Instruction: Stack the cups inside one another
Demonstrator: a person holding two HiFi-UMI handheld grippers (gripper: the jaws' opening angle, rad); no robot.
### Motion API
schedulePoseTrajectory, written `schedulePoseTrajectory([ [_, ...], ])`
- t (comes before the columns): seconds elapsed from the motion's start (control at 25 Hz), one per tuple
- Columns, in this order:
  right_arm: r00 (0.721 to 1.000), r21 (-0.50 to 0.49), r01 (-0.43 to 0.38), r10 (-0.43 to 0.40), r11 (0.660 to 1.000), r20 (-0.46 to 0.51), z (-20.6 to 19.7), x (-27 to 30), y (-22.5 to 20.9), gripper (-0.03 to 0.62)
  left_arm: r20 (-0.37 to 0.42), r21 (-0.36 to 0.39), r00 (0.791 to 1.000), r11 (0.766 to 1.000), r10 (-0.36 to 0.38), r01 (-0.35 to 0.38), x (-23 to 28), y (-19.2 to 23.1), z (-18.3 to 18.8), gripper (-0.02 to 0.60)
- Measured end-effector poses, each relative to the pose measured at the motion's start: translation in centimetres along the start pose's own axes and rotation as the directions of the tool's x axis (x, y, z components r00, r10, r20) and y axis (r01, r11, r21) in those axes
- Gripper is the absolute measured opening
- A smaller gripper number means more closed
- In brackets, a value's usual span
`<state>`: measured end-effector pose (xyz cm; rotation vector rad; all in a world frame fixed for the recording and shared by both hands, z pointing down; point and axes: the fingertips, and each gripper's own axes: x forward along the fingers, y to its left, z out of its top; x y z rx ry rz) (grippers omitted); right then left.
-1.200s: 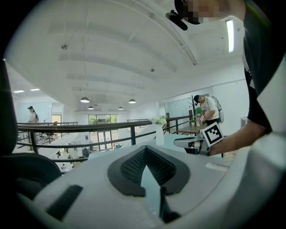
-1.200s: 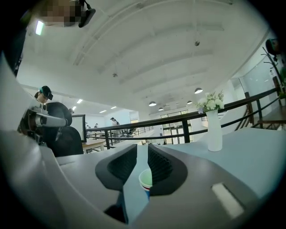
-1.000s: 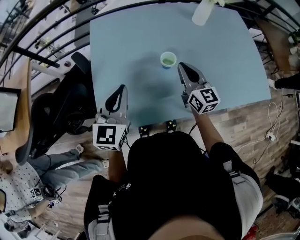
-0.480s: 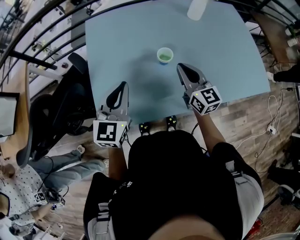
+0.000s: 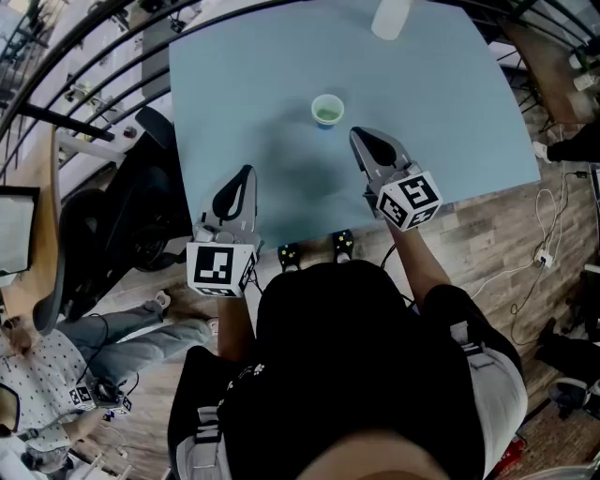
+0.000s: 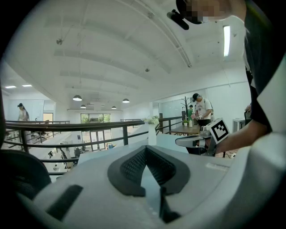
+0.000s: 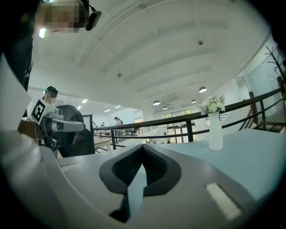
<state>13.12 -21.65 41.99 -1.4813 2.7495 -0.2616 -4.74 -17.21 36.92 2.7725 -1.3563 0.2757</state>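
Observation:
On the light blue table (image 5: 431, 112) a green cup (image 5: 327, 111) stands upright, with a bit of blue showing at its base. My right gripper (image 5: 359, 137) lies just to the near right of the cup, apart from it, shut and holding nothing. My left gripper (image 5: 246, 174) is over the table's near left part, well away from the cup, also shut and holding nothing. The left gripper view shows the left gripper's (image 6: 145, 148) pads meeting, and the right gripper view shows the same for the right gripper (image 7: 143, 146). Neither gripper view shows the cup.
A white vase (image 5: 390, 17) stands at the table's far edge and also shows as a vase with flowers (image 7: 215, 129). A black office chair (image 5: 112, 225) is left of the table. Railings curve behind. A person (image 5: 56, 375) sits at lower left. Two black clamps (image 5: 314, 253) are at the near edge.
The head view has shifted a little, so the table and cup sit slightly higher and further left in the picture. Both grippers and the cup keep their places.

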Motion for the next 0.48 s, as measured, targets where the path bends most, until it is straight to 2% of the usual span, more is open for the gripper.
schedulePoseTrajectory([
  [0.48,1.000,-0.002,-0.016,0.016,1.000,0.008,0.52,-0.36,0.42,0.005,-0.003,-0.007,1.000,1.000,0.009,-0.009,-0.41,-0.47,-0.13,-0.015],
])
